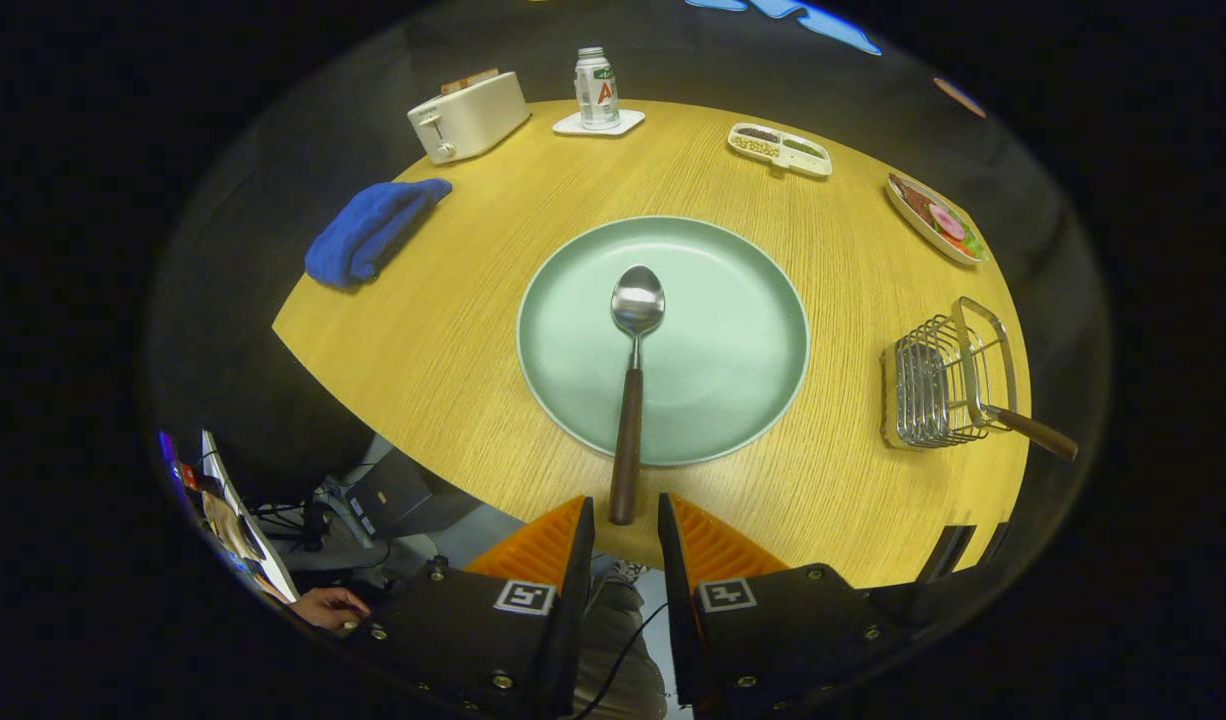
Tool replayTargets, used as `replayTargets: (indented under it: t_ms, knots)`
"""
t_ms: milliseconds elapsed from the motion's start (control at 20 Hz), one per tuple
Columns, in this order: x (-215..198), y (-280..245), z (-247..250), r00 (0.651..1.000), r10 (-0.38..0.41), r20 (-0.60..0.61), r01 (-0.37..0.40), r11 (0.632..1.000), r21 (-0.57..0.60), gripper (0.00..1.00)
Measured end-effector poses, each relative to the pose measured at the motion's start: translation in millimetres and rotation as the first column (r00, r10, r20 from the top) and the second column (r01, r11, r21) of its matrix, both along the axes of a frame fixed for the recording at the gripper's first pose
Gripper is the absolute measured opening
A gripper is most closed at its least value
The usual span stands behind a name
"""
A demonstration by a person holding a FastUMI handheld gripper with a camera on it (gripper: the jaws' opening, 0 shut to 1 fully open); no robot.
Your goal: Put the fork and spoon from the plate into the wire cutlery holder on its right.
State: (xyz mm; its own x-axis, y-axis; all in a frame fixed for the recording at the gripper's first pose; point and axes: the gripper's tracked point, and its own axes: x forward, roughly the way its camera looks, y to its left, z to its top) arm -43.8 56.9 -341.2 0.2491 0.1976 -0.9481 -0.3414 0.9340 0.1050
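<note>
While the gripper (625,515) fingers stand open, the spoon (633,360) on the green plate (743,300) points its handle between them.

Bottle (596,88) on a white coaster (599,124) with a label bearing a large red letter "A", smaller print on it too small to read, square black-and-white markers on the two gripper fingers (524,596), patterns only, no words or numbers
</note>
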Motion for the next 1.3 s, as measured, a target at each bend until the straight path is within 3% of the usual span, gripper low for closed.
replayTargets:
  t_ms: [650,750,850,950,1300]
  knots:
    - [19,8,-26,1.000,0.005,-0.001,-0.005,1.000,-0.026,0.38]
    - [15,0,-20,1.000,0.013,0.001,-0.013,0.999,-0.040,0.13]
    - [18,-3,-16,1.000,0.003,0.021,-0.003,0.999,-0.032,0.13]
    - [16,-4,-13,1.000,0.011,0.013,-0.011,1.000,-0.022,0.04]
    - [8,-25,12,0.996,0.087,-0.032,-0.087,0.996,-0.017,0.04]
